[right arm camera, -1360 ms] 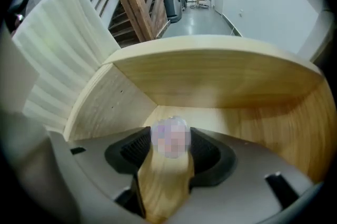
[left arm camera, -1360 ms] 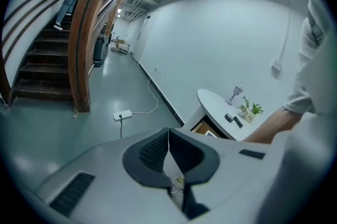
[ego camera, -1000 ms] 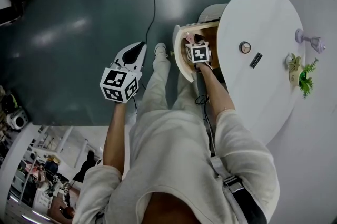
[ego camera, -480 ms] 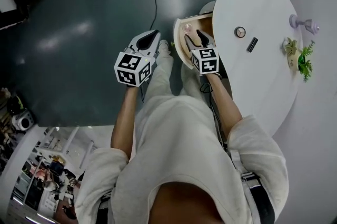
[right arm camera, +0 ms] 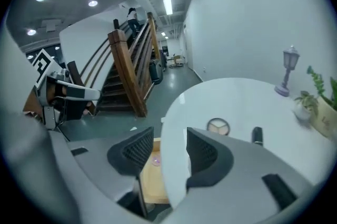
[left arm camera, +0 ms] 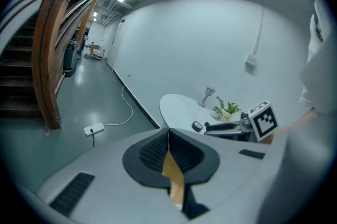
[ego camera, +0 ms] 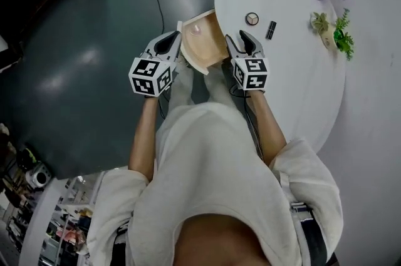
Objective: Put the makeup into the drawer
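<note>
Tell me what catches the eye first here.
An open wooden drawer sticks out from under the white oval table, a small pink item lying in it. Either side of its front hover the left tool, jaws together, and the right tool, whose empty jaws have just been closing but stand apart. On the tabletop lie a round compact and a dark tube.

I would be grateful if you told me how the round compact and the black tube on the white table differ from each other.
The compact is round and flat, with a pale face in a dark rim; the tube is slim, oblong and all black. The compact lies nearer the open drawer than the tube. Both rest on the white table, outside the drawer.
</note>
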`<action>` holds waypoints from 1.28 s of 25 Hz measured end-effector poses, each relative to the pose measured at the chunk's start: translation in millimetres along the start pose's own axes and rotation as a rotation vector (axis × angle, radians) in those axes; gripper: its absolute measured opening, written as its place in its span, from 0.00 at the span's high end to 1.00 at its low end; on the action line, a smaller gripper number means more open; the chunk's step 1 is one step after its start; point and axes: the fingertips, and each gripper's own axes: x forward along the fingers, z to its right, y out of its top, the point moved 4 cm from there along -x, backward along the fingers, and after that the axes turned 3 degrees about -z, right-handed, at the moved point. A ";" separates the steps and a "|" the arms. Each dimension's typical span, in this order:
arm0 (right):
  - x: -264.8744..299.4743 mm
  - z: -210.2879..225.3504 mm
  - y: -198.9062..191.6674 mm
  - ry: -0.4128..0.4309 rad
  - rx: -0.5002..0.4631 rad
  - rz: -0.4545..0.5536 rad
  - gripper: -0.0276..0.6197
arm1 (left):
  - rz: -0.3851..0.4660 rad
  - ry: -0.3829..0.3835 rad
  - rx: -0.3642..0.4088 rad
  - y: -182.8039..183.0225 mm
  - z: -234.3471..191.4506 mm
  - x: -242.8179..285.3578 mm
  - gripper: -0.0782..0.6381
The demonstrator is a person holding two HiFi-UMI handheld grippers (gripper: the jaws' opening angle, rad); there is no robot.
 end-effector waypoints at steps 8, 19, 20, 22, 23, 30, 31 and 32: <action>-31.0 118.0 -13.0 -0.219 0.109 -0.036 0.66 | -0.031 -0.088 0.078 23.1 42.3 45.9 0.87; 0.0 171.9 -39.9 -0.266 0.160 -0.213 0.76 | -0.045 -0.073 0.088 28.1 53.2 61.6 0.87; 1.7 172.1 -42.6 -0.268 0.160 -0.225 0.80 | -0.044 -0.069 0.085 28.1 52.3 61.6 0.87; 2.8 171.6 -45.0 -0.270 0.151 -0.225 0.81 | -0.040 -0.061 0.080 27.3 50.6 61.4 0.87; 3.0 171.5 -44.7 -0.268 0.144 -0.220 0.81 | -0.039 -0.059 0.077 26.5 49.7 61.0 0.87; -4.6 161.5 -35.9 -0.229 0.111 -0.179 0.81 | -0.024 -0.043 0.065 23.4 45.0 53.1 0.87; -7.2 156.3 -32.6 -0.220 0.105 -0.164 0.81 | -0.022 -0.039 0.064 23.1 44.4 50.9 0.87; -9.8 150.3 -29.5 -0.208 0.100 -0.149 0.81 | -0.020 -0.035 0.064 22.6 44.0 48.9 0.87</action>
